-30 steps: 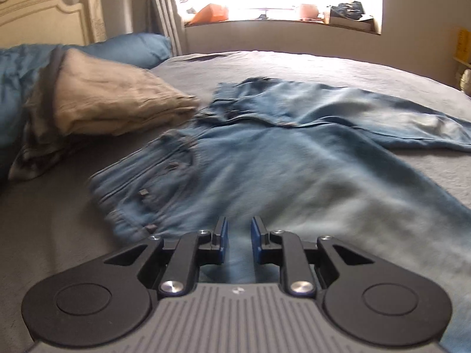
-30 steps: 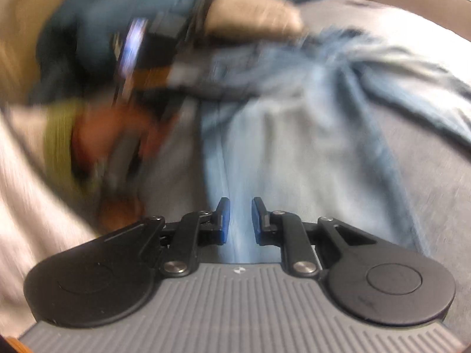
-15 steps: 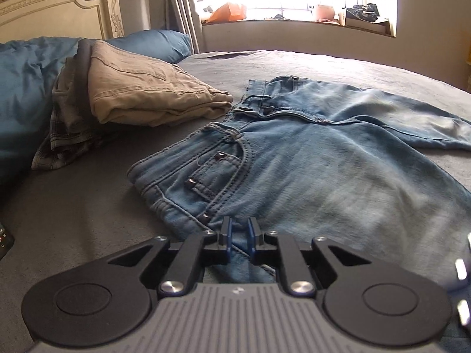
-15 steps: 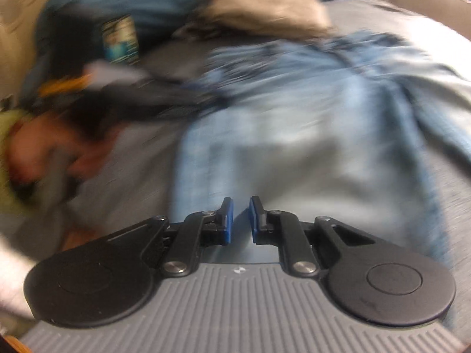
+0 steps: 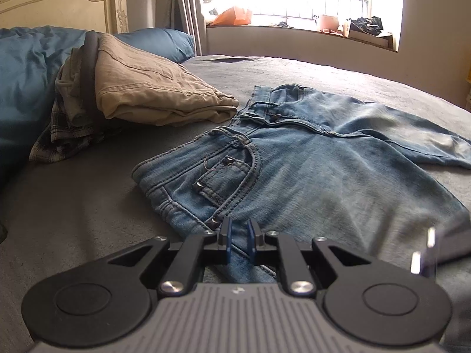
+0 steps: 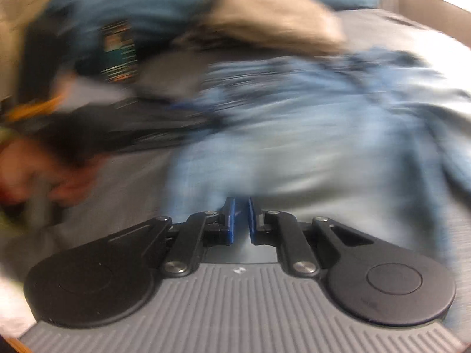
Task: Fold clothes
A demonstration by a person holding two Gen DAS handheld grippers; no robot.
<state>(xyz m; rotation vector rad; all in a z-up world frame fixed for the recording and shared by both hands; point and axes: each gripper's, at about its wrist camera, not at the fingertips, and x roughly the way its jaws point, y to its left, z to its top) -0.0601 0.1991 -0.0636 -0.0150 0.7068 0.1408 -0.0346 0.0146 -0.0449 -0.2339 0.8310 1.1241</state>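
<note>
While jeans (image 5: 309, 176) spread | left jaws clamp hem edge | right jaws, blurred, seemingly pinch denim

Both claws (image 5: 238, 241) (image 6: 241, 220) nearly shut.

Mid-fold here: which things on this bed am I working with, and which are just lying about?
In the job:
- blue jeans, spread on the grey bed
- left gripper, fingers pinching denim
- right gripper, by the jeans' edge

Lying about:
- folded tan trousers on a clothes stack
- blue pillow
- windowsill clutter
</note>
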